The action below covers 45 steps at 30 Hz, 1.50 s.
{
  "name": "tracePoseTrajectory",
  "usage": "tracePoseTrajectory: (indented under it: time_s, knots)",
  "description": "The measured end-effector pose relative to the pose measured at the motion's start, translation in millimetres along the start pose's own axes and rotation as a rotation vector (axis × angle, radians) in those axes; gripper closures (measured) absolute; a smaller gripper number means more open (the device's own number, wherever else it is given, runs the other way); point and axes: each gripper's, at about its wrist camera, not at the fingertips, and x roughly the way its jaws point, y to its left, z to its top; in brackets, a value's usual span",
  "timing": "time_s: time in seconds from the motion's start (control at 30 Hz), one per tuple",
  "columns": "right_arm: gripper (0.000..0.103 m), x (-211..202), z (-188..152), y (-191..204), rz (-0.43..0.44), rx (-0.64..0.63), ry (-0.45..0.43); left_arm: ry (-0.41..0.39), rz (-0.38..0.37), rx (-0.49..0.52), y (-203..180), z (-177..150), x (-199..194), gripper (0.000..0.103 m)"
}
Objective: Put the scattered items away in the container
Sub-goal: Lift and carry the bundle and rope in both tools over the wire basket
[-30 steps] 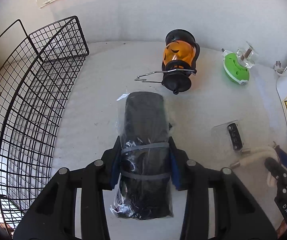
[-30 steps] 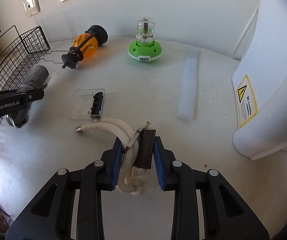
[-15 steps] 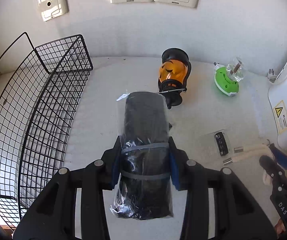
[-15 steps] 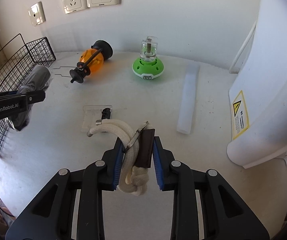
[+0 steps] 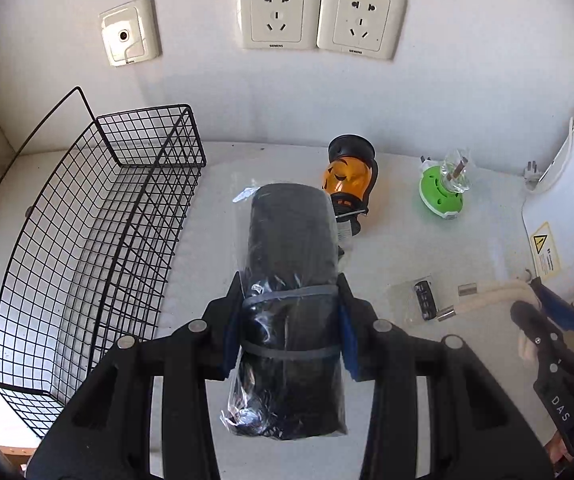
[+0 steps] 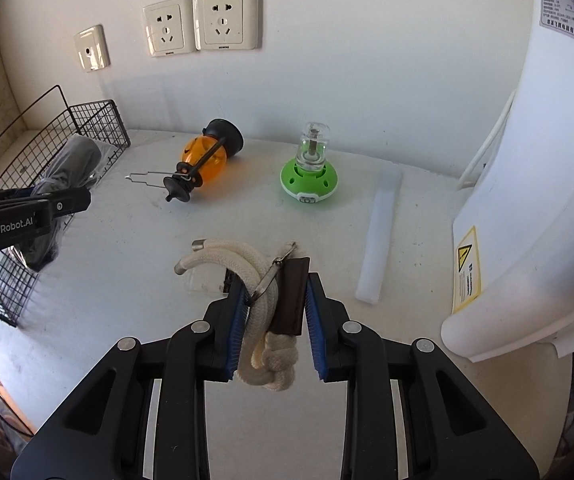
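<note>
My left tongs were clamped on the black roll in clear plastic, blue pads pressed vs. both its sides, two grey bands round it near the grip. The roll was held up off the white surface, pointing fwd toward the wall, w/ the black wire basket just to its left; no items showed inside the basket in the left wrist view. My right tongs were closed on the white rope together w/ a dark brown strap piece and a metal clip; the knot hung down betw. the pads and the rope's metal-capped ends stuck out to the left. Under the rope lay a clear packet w/ a small black part, resting on the surface. Farther back, the orange lantern lay on its side, wire handle toward the basket, and the green-based lamp w/ clear dome stood upright to its right, well apart from it. A white foam strip lay on the surface nr. the big white appliance w/ a yellow warning sticker. Three wall plates, incl. two sockets, sat above.
</note>
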Motion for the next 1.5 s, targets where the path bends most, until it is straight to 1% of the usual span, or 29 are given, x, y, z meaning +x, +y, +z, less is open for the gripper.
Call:
tracePoseTrajectory:
  time_s: [0.23,0.63,0.9,1.23,1.5]
  knots:
    - [0.076,-9,13,17,0.025,-0.024,-0.032,-0.014,0.012,-0.022,15,1,-15,0.067]
    - [0.076,-13,24,39,0.054,-0.072,-0.053,-0.041,0.046,-0.063,46,0,-36,0.067]
    - [0.076,-15,36,62,0.086,-0.118,-0.069,-0.060,0.080,-0.094,67,0,-51,0.067]
    - [0.076,-11,56,92,0.140,-0.170,-0.086,-0.059,0.130,-0.148,101,-8,-61,0.067]
    - [0.076,-5,64,117,0.188,-0.201,-0.088,-0.048,0.167,-0.190,124,-17,-67,0.067]
